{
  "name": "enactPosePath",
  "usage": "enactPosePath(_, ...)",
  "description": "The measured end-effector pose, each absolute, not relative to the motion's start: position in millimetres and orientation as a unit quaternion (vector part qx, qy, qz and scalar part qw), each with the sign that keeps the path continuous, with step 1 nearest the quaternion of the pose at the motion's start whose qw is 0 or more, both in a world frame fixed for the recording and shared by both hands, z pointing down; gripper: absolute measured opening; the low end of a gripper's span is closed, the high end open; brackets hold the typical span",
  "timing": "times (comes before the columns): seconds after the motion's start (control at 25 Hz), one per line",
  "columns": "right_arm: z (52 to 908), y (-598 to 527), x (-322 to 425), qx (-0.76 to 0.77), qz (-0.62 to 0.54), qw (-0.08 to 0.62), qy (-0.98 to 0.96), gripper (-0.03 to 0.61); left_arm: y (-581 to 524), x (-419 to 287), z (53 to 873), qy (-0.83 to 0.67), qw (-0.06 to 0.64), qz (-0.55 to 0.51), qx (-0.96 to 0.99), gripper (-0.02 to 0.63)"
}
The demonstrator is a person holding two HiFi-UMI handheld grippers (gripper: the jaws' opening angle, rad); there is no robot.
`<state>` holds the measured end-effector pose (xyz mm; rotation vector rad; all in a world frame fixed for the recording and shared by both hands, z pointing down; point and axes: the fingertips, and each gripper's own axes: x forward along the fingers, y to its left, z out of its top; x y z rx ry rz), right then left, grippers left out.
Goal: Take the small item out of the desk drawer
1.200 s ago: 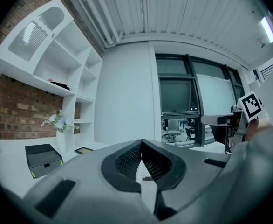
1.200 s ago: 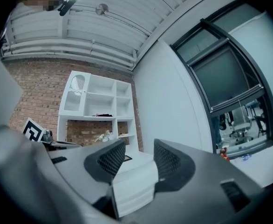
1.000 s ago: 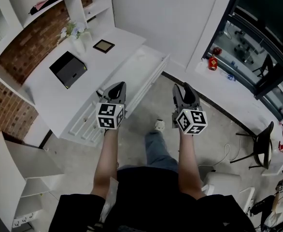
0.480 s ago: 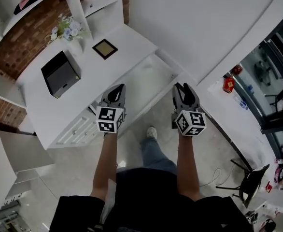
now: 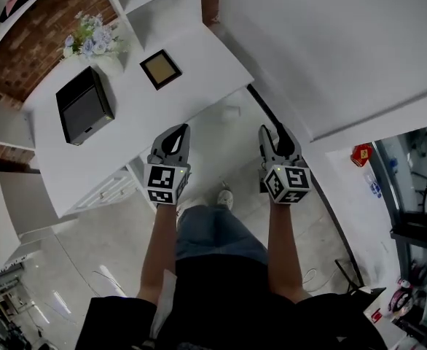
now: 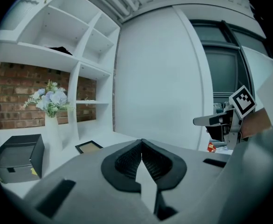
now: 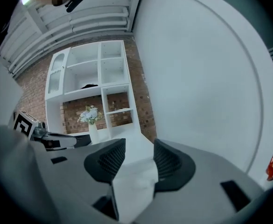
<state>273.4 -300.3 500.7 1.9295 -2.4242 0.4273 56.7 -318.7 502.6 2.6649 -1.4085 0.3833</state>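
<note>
White desk [image 5: 130, 148] is faced; the left gripper [image 5: 175, 132] is held with jaws closed, the right gripper [image 5: 276, 133] with jaws apart, empty.

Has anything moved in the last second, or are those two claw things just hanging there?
The person has turned toward the white desk, so it, its black box and small dark-framed picture now lie more nearly ahead of the grippers instead of off to the left. Nothing was grabbed or released. Unchanged: left gripper shut, right gripper open, both empty, held side by side.
</note>
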Motion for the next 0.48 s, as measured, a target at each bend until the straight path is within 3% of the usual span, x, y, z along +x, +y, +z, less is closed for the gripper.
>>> enactPosePath(0.48, 521.1, -352.1, 256.7, 0.600, 0.165, 0.043, -0.782, 0.170, -354.0, 63.3, 509.4, -0.463, 0.071, 0.129, 0.874, 0.009)
